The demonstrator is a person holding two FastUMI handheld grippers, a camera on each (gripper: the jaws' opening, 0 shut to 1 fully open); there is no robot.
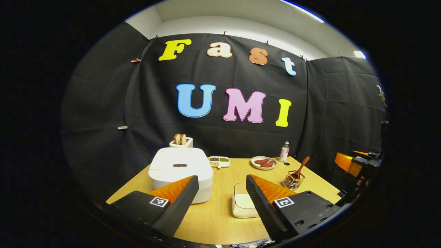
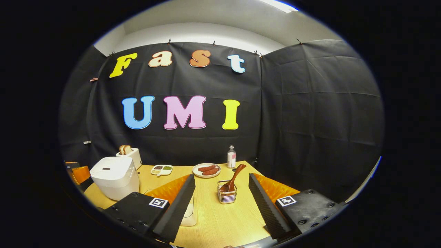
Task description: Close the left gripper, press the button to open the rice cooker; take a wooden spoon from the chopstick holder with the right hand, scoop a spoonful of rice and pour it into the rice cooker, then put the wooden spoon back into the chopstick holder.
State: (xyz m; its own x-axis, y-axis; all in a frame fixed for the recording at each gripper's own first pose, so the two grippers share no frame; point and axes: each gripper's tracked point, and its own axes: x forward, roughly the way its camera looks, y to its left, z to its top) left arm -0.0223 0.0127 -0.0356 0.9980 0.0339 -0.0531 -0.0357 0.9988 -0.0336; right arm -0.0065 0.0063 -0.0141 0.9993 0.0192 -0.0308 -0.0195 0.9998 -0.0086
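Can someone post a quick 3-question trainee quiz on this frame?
1. True or false: the rice cooker lid is already open.
2. The wooden spoon is: A) in the chopstick holder B) on the plate C) in the right gripper.
3. Are the left gripper fingers spread or closed?

Key: 1 false, lid down. 2 A. 3 spread, not yet closed for the button.
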